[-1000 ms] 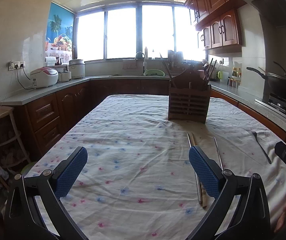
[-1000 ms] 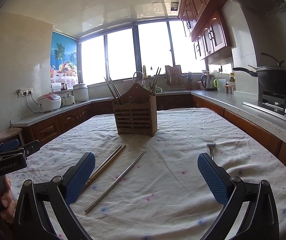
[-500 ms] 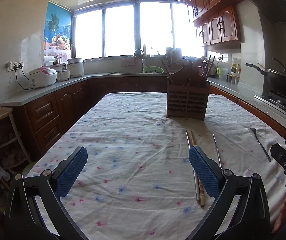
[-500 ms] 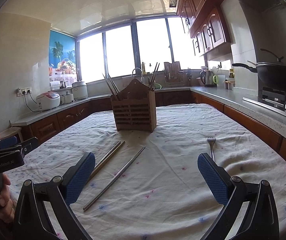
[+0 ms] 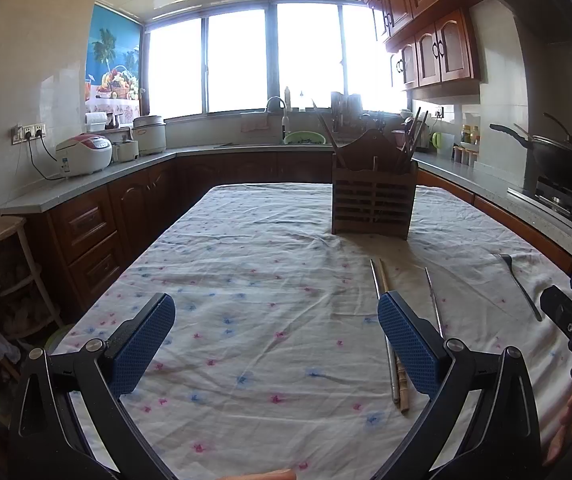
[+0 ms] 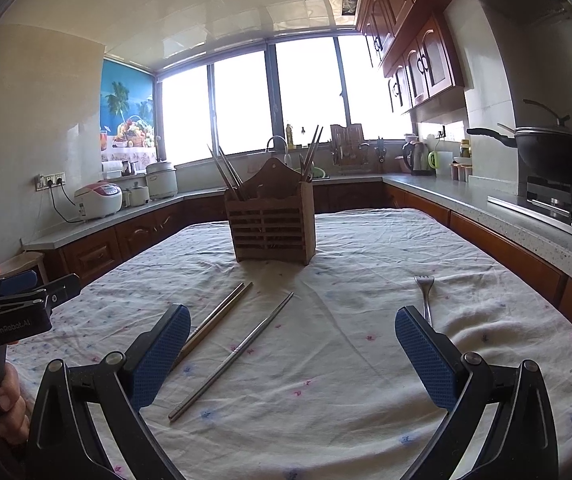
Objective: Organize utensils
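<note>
**Steel and bamboo on the cloth, both claws wide**

Steel first: one lone chopstick (image 6: 232, 354) lies slantwise on the tablecloth (image 6: 366, 360), right between the fingers of the right gripper (image 6: 292, 356), whose jaws stand wide with nothing in them. Just left of it runs a pair of chopsticks (image 6: 216, 318), touching side by side, their near ends behind the left pad. A fork (image 6: 425, 294) lies to the right, tines pointing away, its handle passing behind the right pad. The rack (image 6: 271, 232) stands upright beyond them all, more sticks already leaning out of both ends.

Over in the left view, the left gripper (image 5: 276, 346) hangs wide and empty too, over bare cloth, with the pair beside its right finger.

Looks like a pick is being lined up. Best bet: drop the right claw across the lone chopstick near its middle, pads square to its length, and press into the cloth so the thin rod does not roll out.

Room is generous. The cloth is open on the left half, the grippers sit well apart, and the path to the rack is free; only its leaning sticks want care on the way in.
</note>
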Motion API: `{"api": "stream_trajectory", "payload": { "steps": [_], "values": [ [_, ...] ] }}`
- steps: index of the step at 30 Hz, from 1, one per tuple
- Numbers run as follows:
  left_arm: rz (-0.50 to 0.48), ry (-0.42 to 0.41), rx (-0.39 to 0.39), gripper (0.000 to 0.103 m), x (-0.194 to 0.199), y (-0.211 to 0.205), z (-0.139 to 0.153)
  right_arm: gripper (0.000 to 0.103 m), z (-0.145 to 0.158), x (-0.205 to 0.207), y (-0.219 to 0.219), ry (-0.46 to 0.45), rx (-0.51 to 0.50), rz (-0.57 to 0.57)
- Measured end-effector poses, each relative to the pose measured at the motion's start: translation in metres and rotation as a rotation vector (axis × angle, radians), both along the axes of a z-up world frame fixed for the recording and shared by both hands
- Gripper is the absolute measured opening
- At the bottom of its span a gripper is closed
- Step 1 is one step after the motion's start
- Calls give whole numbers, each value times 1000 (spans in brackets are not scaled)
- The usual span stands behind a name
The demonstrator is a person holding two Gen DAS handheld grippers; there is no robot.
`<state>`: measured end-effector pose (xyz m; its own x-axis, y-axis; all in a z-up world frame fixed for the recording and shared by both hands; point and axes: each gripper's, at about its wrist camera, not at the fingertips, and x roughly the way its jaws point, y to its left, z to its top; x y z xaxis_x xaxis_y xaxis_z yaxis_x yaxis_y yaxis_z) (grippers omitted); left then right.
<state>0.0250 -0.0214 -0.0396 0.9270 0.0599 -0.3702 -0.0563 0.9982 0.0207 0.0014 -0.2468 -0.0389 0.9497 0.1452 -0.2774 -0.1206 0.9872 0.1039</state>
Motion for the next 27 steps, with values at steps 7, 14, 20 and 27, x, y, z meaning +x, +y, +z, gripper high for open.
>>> {"api": "stream_trajectory", "payload": {
  "steps": [7,14,20,27],
  "values": [
    [-5,-6,-1,103,-2,0,1,103,0,0,2,-3,-5,6],
    [-13,-7,-2,103,-4,1,2,103,3,-1,3,-10,-4,8],
    [-23,-9,1,103,-5,1,4,103,4,-3,4,-17,-6,8],
    [-24,2,3,103,-5,1,3,103,7,-4,2,-25,-1,8]
  ]
}}
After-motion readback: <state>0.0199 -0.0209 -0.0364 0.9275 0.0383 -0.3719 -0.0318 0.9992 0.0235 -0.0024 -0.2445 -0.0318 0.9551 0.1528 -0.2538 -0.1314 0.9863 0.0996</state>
